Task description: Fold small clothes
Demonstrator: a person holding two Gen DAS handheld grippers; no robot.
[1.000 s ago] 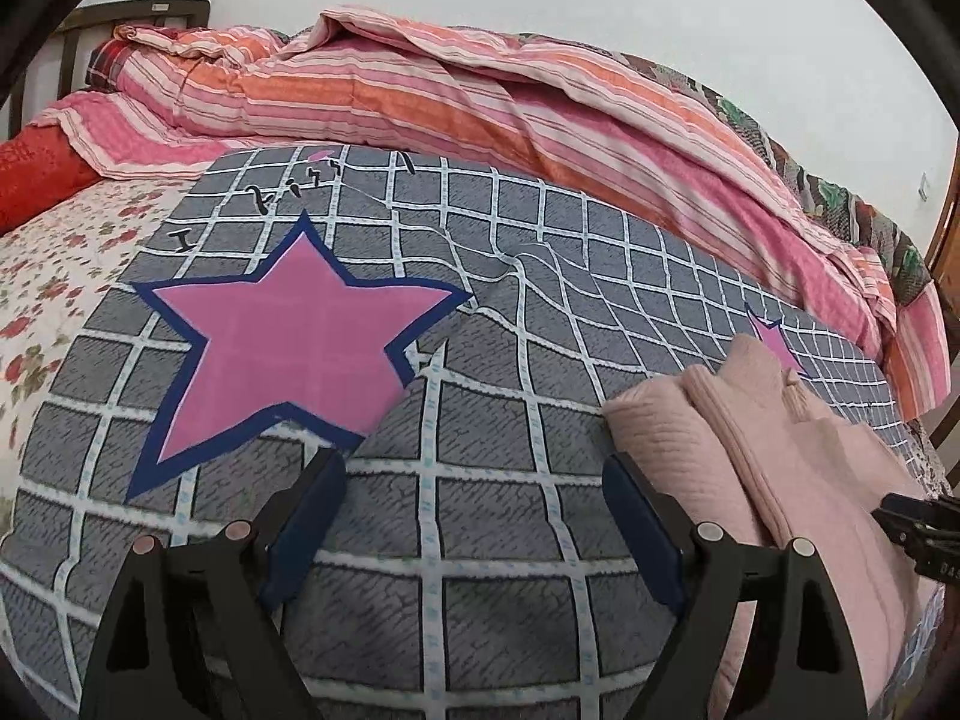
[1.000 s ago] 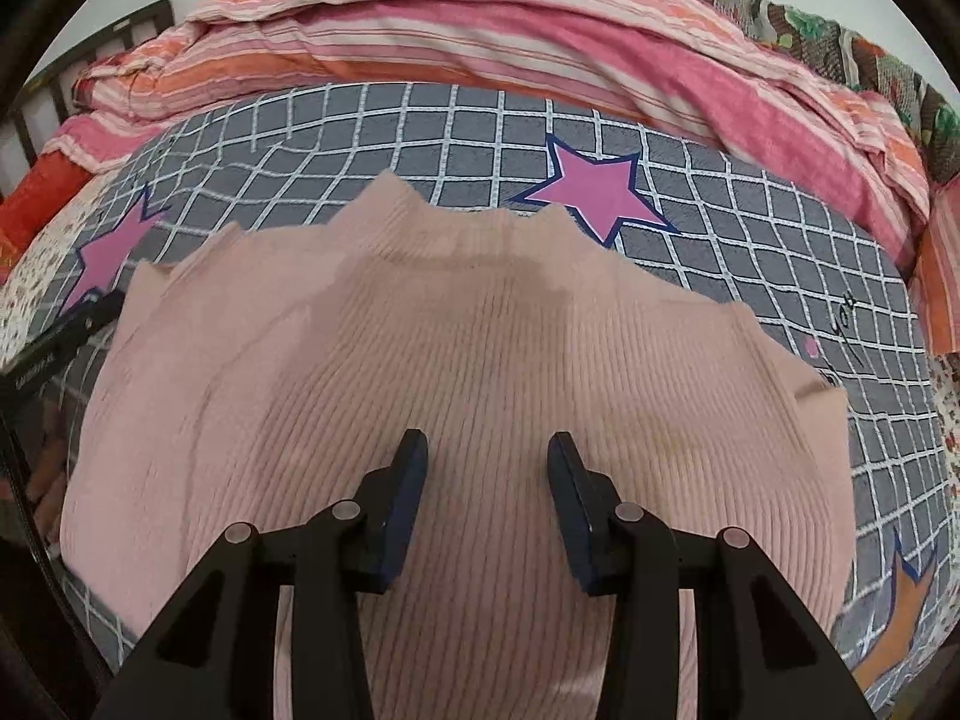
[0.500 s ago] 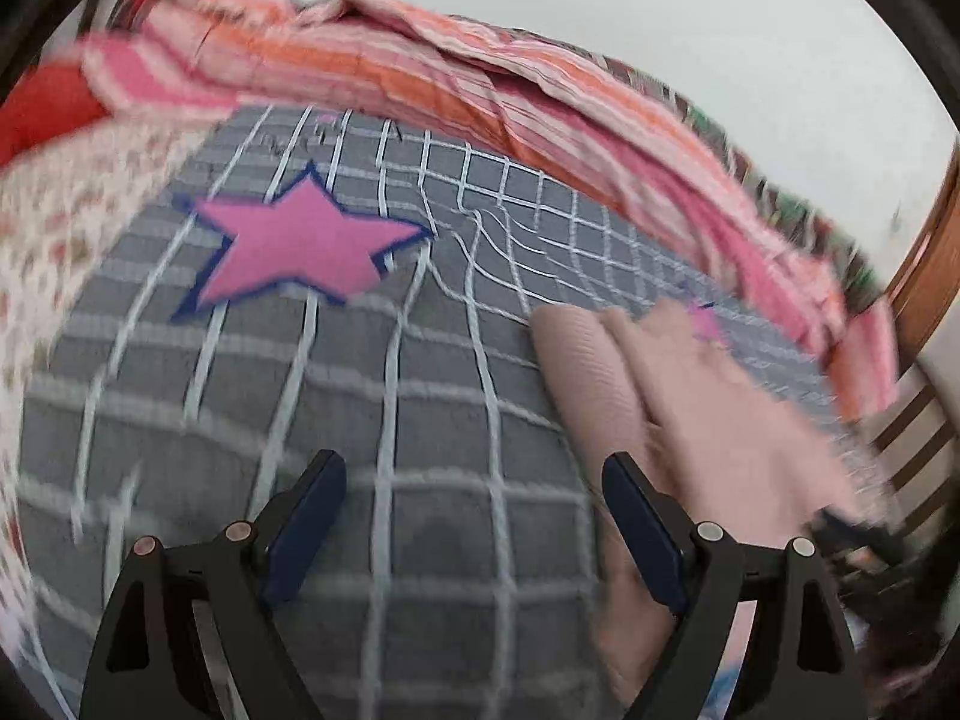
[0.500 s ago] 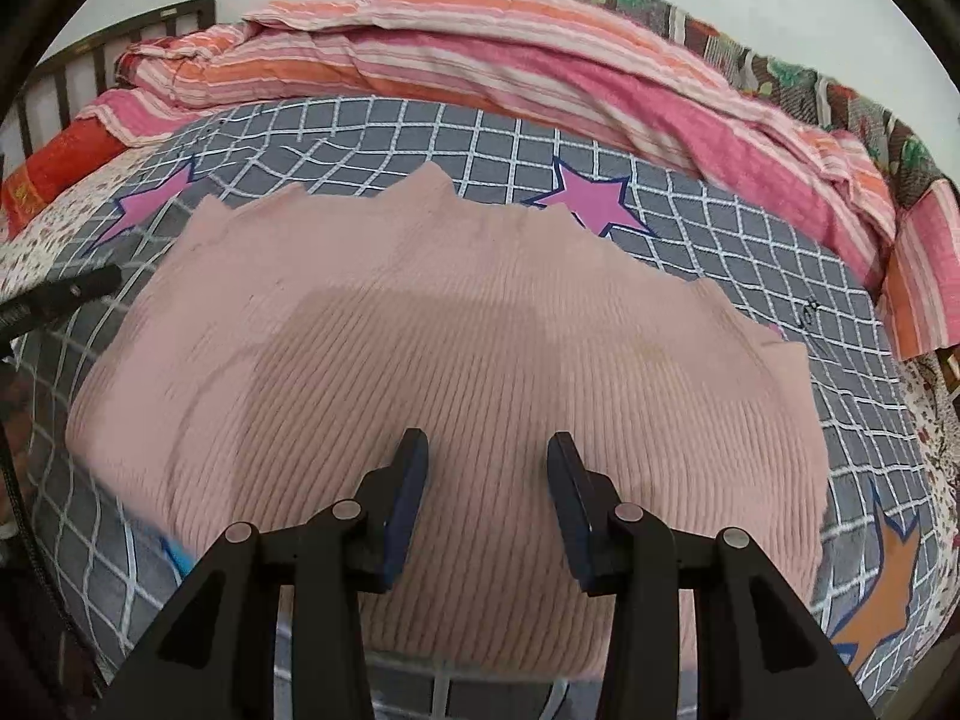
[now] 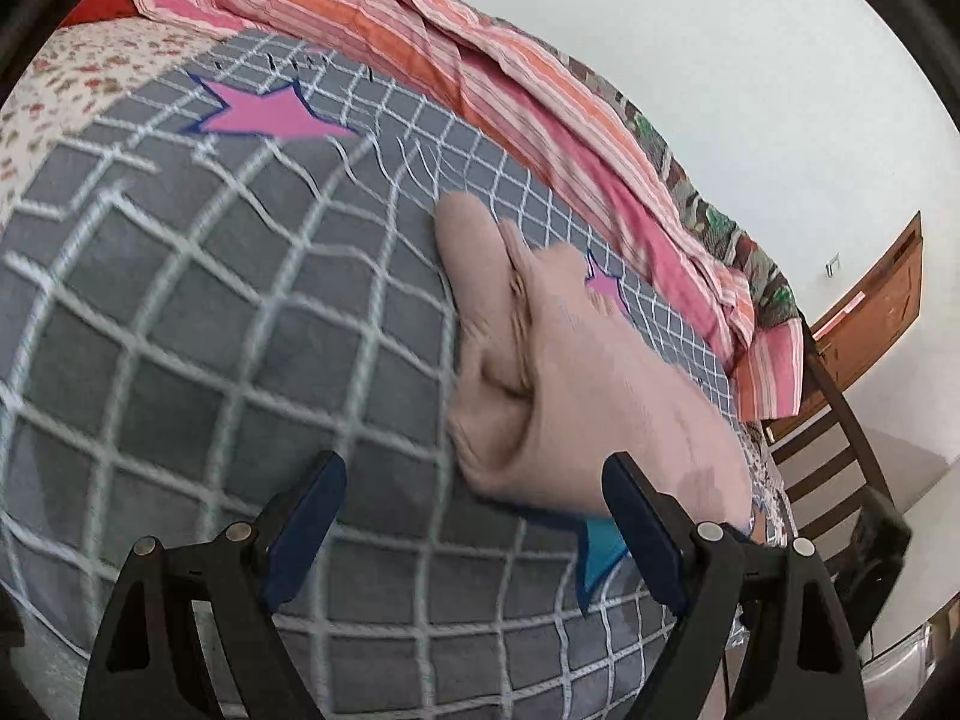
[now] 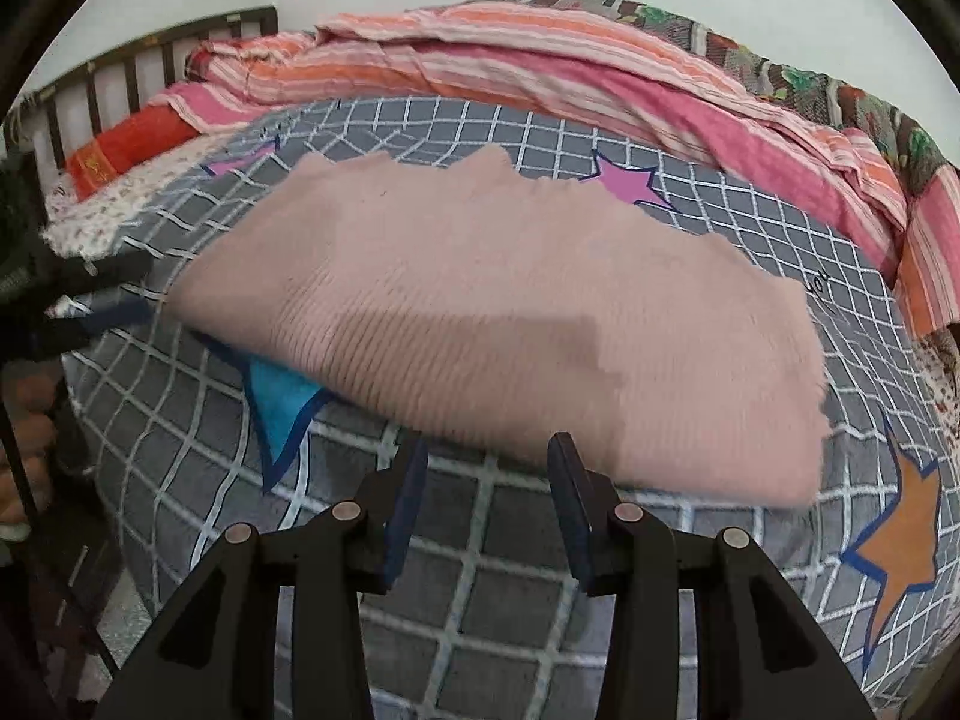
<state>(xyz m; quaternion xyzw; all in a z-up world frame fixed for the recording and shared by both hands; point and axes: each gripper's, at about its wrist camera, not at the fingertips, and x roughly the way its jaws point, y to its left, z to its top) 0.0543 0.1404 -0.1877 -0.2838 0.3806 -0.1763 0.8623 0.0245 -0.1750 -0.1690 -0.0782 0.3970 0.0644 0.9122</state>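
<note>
We have the pink ribbed knit garment [image 6: 498, 324] lying on the grey checked star-print bedcover [image 6: 492, 546], already doubled into a broad, roughly rectangular pad. From the right wrist view it sits just ahead of our right tongs [image 6: 486, 468], its near edge almost at the fingertips, spreading out to both sides of them. From the left wrist view the same garment [image 5: 576, 372] lies ahead and to the right of our left tongs [image 5: 474, 492], and there we can see stacked layers and a rolled fold along its left edge, so at least one fold looks done.

Our left tongs are spread wide with nothing between the jaws; only bedcover shows in the gap. Our right tongs are parted less far and also grip nothing, with the garment's edge just beyond the tips.

We judge the task to be well along for this piece: it is compact and lies flat. Its far edge is jagged, with the layers not fully lined up, so squaring it or adding one more fold may remain. The striped quilt [image 6: 540, 60] is heaped beyond the garment, well apart from both tongs. We see no other small clothes waiting.
</note>
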